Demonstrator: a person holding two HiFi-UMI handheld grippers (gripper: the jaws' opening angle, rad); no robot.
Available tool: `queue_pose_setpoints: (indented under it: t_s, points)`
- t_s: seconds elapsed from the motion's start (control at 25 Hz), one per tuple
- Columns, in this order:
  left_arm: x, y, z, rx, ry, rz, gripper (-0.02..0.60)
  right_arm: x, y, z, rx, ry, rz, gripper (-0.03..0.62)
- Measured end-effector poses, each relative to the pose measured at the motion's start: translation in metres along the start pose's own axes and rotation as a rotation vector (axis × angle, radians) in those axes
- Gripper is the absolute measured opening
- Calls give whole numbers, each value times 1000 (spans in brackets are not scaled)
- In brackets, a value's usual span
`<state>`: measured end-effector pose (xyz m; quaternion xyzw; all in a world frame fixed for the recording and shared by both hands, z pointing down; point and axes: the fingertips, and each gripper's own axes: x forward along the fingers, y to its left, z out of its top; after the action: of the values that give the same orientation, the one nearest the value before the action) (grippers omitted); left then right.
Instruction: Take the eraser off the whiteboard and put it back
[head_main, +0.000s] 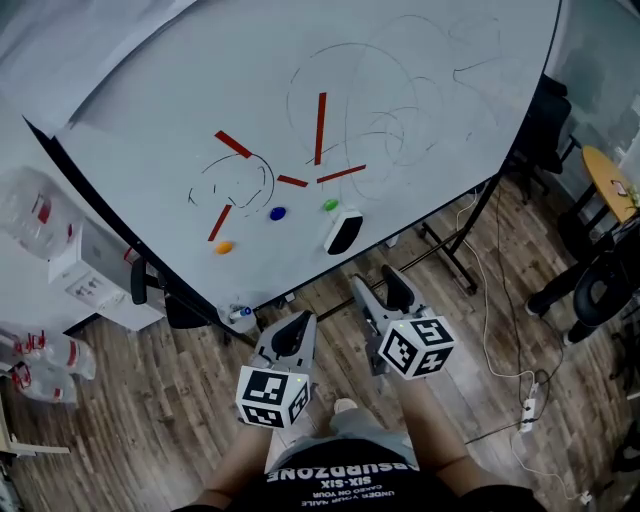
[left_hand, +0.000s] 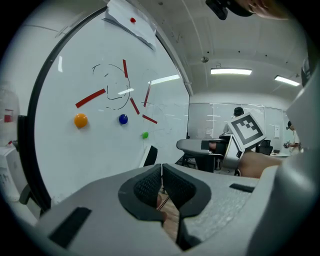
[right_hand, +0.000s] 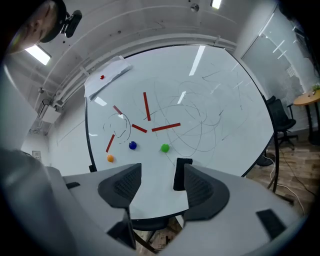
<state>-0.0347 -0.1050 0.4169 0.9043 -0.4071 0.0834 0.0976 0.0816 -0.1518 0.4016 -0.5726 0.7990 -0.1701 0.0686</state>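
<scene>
We mark the left gripper (head_main: 295, 325) low at left, jaws clenched together on nothing; the right gripper (head_main: 380, 285) beside it has its jaws spread and empty, and we judge it the nearer one; the eraser (head_main: 343, 232) sticks low on the whiteboard (head_main: 200, 100), ahead of the right gripper and nearer its right jaw, long axis up the board; black face, white rim.

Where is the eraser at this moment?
In the head view, the eraser sits low on the whiteboard, just below the green magnet, ahead of the right gripper.
</scene>
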Motion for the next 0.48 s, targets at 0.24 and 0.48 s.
queue_pose_setpoints:
  t_s: [0.24,0.48]
  points:
    - [15,0,0,-16,2,32,8,26,-22,-2,28,37,20,250]
    - [31,5,1,-22,2,67,8,56,-34,-15,25,96,48,265]
